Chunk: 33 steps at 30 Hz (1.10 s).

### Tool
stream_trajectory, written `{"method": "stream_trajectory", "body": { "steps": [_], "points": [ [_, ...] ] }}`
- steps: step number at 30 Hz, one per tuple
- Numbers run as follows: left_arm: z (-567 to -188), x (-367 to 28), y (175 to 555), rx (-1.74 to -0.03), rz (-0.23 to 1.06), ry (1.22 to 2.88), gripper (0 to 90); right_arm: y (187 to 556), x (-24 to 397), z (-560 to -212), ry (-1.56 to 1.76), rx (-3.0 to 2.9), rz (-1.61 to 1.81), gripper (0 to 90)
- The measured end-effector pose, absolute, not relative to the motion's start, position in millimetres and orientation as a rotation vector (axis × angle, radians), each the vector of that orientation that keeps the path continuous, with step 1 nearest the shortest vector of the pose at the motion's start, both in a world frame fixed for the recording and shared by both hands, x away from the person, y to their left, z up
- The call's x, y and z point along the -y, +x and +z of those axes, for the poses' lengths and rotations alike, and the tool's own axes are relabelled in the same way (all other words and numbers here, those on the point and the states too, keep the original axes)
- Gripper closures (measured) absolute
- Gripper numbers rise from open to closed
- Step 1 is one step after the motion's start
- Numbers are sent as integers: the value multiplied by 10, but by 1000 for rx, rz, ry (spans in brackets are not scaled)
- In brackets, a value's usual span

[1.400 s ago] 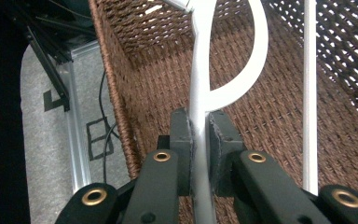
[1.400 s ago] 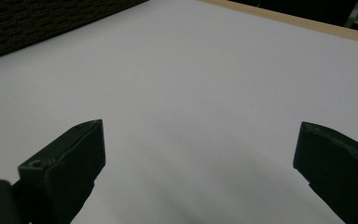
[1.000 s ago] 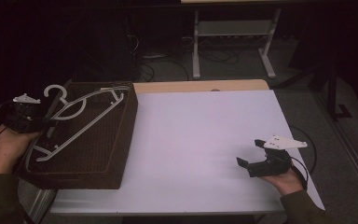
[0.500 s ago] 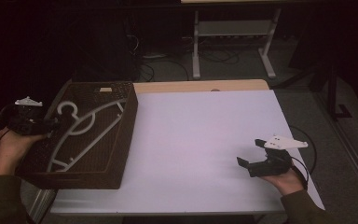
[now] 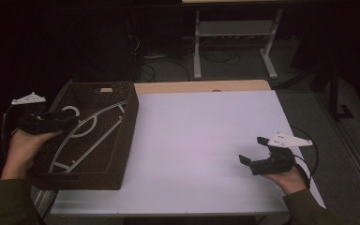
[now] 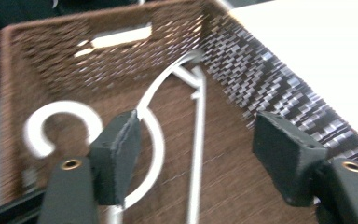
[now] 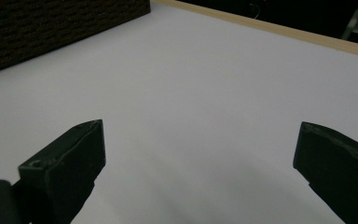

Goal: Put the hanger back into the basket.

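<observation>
A white plastic hanger (image 5: 91, 133) lies slanted inside the brown woven basket (image 5: 131, 110) at the table's left. My left gripper (image 5: 70, 123) hovers over the basket's left rim, and its jaws have just been opening. In the left gripper view, the hanger (image 6: 198, 140) rests on the basket floor below and beyond the spread pads, with its hook (image 6: 42, 121) to the left; neither pad presses on it. My right gripper (image 5: 252, 150) is held open above the white table (image 5: 201, 131) at the right, with bare tabletop between its jaws (image 7: 200, 158).
The basket's dark side wall (image 7: 51, 23) rises at the far left in the right gripper view. A wooden strip (image 5: 201, 86) edges the table's far side. Beyond the table, a metal stand (image 5: 234, 37) and cables sit on the floor.
The hanger went from held above the basket to lying inside it. My left gripper let go of it and drew back toward the left rim. The right gripper stayed put.
</observation>
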<state>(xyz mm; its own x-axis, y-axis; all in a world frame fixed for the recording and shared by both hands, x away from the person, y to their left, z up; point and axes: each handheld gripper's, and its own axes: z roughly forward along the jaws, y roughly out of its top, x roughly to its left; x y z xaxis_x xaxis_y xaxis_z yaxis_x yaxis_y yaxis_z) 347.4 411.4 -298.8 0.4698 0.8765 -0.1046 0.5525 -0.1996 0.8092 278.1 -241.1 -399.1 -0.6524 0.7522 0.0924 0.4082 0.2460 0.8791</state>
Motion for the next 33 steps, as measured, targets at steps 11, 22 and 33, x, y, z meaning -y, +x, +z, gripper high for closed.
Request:
{"method": "stream_trajectory", "body": {
  "steps": [11, 22, 33],
  "points": [
    [-2930, -3522, 3261, -989, 464, 1817, 148, 2816, 2391, -3779, 1033, -2136, 1451, 20],
    [-3060, -3062, 3034, -838, 422, 1697, 89, 2796, 2382, -3525, 980, -2072, 1575, 19],
    [-3245, -2753, 2956, -763, 330, 1660, 28, 2807, 2319, -3320, 929, -2009, 1666, 14]
  ]
}}
